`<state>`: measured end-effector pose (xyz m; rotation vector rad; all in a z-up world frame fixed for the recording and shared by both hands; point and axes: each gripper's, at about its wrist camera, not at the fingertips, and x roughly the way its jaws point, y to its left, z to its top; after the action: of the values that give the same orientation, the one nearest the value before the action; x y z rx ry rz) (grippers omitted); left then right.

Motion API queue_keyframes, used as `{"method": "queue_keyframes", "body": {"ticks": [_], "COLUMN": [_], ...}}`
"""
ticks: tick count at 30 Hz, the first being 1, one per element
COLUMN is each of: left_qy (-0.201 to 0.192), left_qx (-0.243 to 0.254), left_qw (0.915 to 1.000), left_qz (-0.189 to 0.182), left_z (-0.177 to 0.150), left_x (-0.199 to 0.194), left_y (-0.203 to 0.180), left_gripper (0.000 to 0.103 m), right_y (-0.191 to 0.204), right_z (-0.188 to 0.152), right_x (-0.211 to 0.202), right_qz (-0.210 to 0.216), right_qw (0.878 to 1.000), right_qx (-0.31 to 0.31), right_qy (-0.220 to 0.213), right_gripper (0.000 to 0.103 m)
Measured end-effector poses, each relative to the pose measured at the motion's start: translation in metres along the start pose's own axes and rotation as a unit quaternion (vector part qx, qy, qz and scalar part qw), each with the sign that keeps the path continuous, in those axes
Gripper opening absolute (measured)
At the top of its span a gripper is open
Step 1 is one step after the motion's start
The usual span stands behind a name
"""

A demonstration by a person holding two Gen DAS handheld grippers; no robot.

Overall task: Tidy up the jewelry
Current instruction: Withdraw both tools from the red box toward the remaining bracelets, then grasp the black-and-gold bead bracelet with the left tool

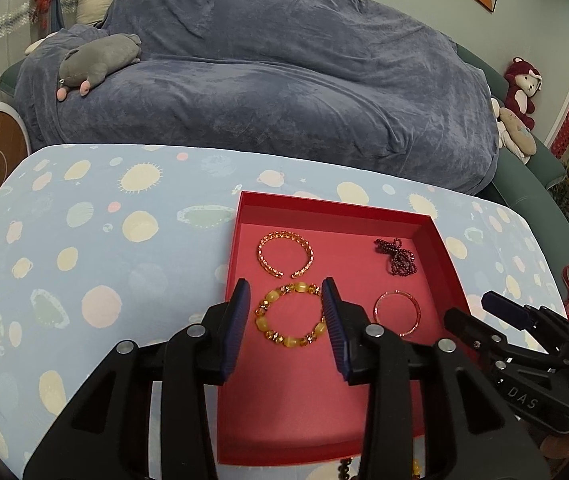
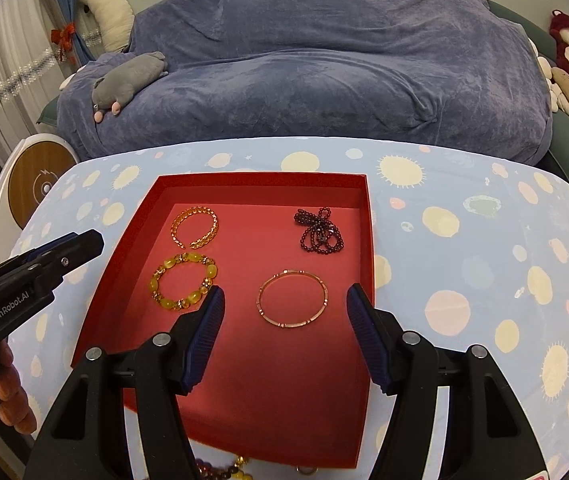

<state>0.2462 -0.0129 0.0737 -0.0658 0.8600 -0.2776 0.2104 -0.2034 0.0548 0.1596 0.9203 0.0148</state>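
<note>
A red tray lies on the patterned tablecloth. In it are a gold open cuff, a yellow bead bracelet, a dark bead necklace and a thin rose-gold bangle. My left gripper is open over the yellow bracelet, which lies flat on the tray floor with no pad touching it. My right gripper stands open above the thin bangle, holding nothing.
More beaded pieces lie on the cloth at the tray's near edge. A blue-covered sofa with a grey plush toy stands behind the table. A round white device sits left, and a person's hand holds the left gripper.
</note>
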Motion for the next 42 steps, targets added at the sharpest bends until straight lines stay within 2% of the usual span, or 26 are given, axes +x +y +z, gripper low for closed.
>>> {"method": "queue_keyframes", "body": {"ticks": [11,19,29,37,42], "left_qy": [0.009,0.036,0.072,0.088,0.095], "left_qx": [0.006,-0.012,-0.017,0.005,0.005], "left_qw": [0.9999,0.9992,0.9965,0.9956,0.9951], "left_qz": [-0.002,-0.013,-0.038,-0.034,-0.027], "left_z": [-0.057,-0.102,-0.128,-0.133,-0.134], "left_x": [-0.049,-0.061,-0.032,-0.005,0.005], "left_y": [0.001,-0.006,-0.04,-0.058,-0.058], "left_gripper": [0.036,0.036,0.036,0.035,0.029], "right_y": [-0.002,0.0,-0.011,-0.015,-0.014], "right_z": [-0.053,-0.107,-0.159,-0.17,-0.171], "right_x": [-0.057,-0.077,-0.08,-0.072,-0.068], "right_qz": [-0.004,-0.009,-0.013,-0.009,-0.006], "right_qw": [1.0,1.0,0.999,0.997,0.997], "right_qx": [0.003,0.001,0.027,0.039,0.04], "right_qy": [-0.007,0.011,0.044,0.058,0.063], "right_gripper": [0.061,0.061,0.061,0.061,0.061]}}
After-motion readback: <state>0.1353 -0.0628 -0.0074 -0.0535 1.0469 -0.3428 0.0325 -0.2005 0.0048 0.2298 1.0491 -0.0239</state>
